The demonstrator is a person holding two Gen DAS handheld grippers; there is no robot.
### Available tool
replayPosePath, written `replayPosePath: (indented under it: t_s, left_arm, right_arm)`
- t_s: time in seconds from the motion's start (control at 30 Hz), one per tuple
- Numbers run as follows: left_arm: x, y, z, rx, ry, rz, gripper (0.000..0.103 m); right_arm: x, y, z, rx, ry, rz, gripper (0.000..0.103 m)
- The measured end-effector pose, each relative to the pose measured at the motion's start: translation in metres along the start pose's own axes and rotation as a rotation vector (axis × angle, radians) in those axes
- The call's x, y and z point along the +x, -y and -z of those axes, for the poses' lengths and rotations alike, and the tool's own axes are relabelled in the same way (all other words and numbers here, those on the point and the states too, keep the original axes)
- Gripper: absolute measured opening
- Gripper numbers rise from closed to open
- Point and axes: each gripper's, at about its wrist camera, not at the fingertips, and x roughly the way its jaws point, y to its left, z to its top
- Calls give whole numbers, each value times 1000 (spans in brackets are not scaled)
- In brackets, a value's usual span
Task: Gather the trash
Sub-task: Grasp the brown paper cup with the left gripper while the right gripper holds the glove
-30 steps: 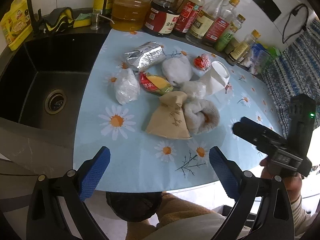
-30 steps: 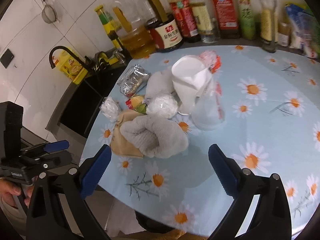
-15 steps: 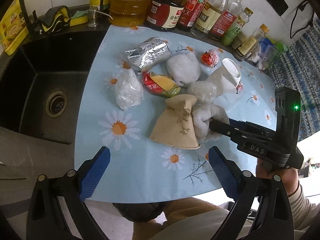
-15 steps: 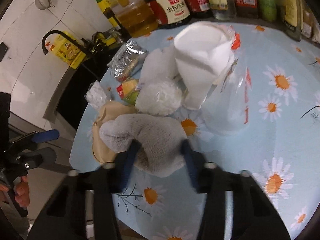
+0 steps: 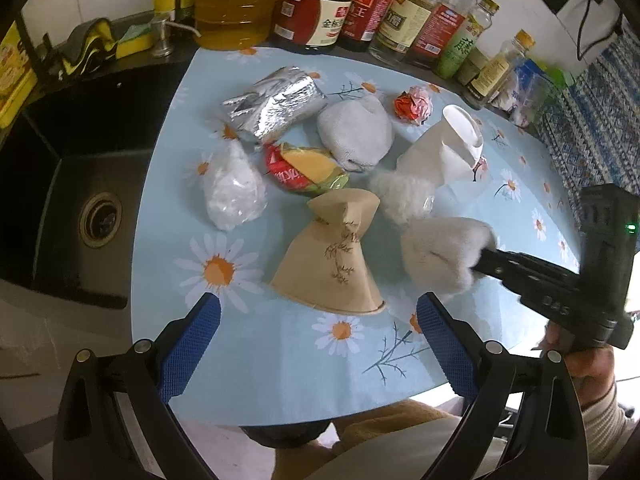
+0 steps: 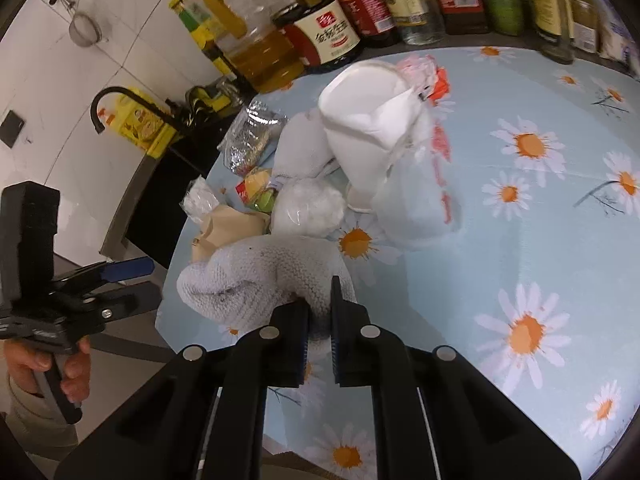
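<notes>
A pile of trash lies on the daisy-print tablecloth (image 5: 280, 360): a foil wrapper (image 5: 276, 102), a clear bag of white stuff (image 5: 234, 188), a red-yellow snack wrapper (image 5: 306, 168), a tan paper cup (image 5: 334, 256), a white paper cup (image 5: 444, 148) and a red crumpled wrapper (image 5: 412, 105). My right gripper (image 6: 320, 312) is shut on a grey-white fuzzy cloth (image 6: 260, 276), also seen in the left wrist view (image 5: 440, 252). My left gripper (image 5: 316, 344) is open and empty near the table's front edge.
A black sink (image 5: 72, 184) lies left of the tablecloth. Oil and sauce bottles (image 5: 320, 4) line the back wall. A grey cloth ball (image 5: 354, 134) and a white fluffy wad (image 5: 400, 196) sit in the pile. A patterned blue cloth (image 5: 592, 100) lies at right.
My right gripper moved in to the pile and shut on the fuzzy cloth. My left gripper moved closer to the pile and stays open.
</notes>
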Motion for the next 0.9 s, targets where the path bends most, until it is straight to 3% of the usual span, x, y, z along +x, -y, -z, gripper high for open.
replayPosePath:
  t_s: [0.33,0.47,0.77,0.9]
  left_arm:
    - [28,13,-14,87,-27,0,95]
    - [44,18,-16,142,-53,-33,95]
    - [65,27,-19,170,-116,-77,70]
    - [68,31,-22,182,-123,-97,70]
  right_arm:
    - [-40,17,13,64,72,49,10]
    - [-54,27,22,99,93,68,10]
    - [-70,50,33,160,110,99,10]
    - [-72,55,32,166,112,101,10]
